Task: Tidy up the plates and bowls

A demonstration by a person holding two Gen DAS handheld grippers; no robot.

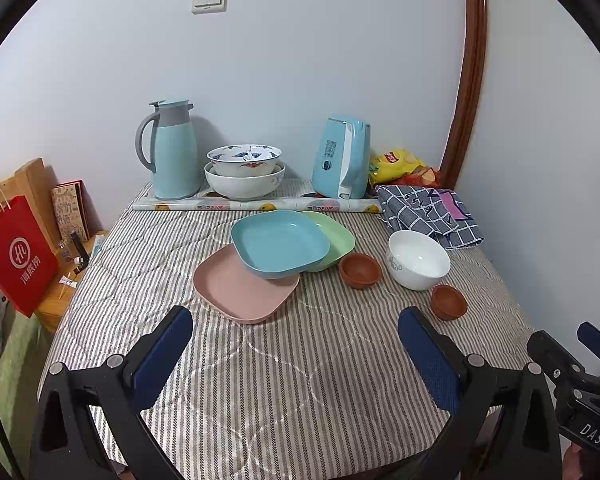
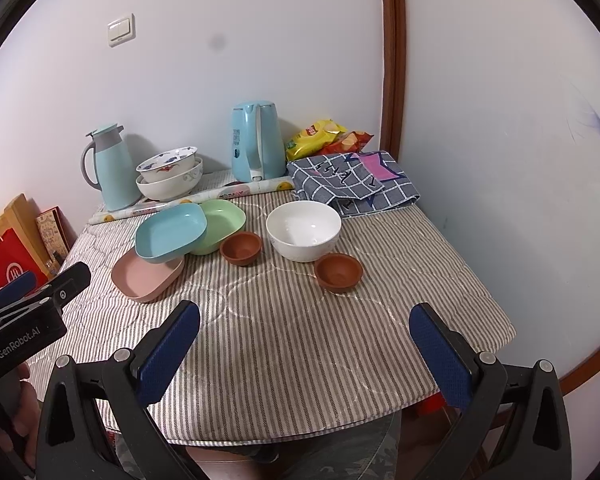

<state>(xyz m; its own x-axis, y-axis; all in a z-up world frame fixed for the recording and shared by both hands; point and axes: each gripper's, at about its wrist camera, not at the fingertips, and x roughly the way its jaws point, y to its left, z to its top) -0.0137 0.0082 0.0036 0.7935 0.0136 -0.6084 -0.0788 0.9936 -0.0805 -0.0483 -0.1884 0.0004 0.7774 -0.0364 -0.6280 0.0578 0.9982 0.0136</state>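
Observation:
On the striped table, a blue plate (image 1: 280, 243) rests tilted on a pink plate (image 1: 242, 290) and a green plate (image 1: 338, 236). To their right stand a white bowl (image 1: 418, 258) and two small brown bowls, one beside the plates (image 1: 360, 270) and one nearer (image 1: 449, 301). Two patterned bowls (image 1: 244, 172) sit nested at the back. My left gripper (image 1: 296, 332) is open and empty, short of the pink plate. My right gripper (image 2: 305, 330) is open and empty, short of the nearer brown bowl (image 2: 338, 272) and white bowl (image 2: 303, 230). The blue plate (image 2: 171, 232) shows there too.
A blue thermos (image 1: 172, 150), a blue kettle (image 1: 342, 158), snack bags (image 1: 400, 166), a rolled sheet (image 1: 256, 204) and a checked cloth (image 1: 428, 210) line the back. A red bag (image 1: 18, 256) stands left of the table. The wall is close on the right.

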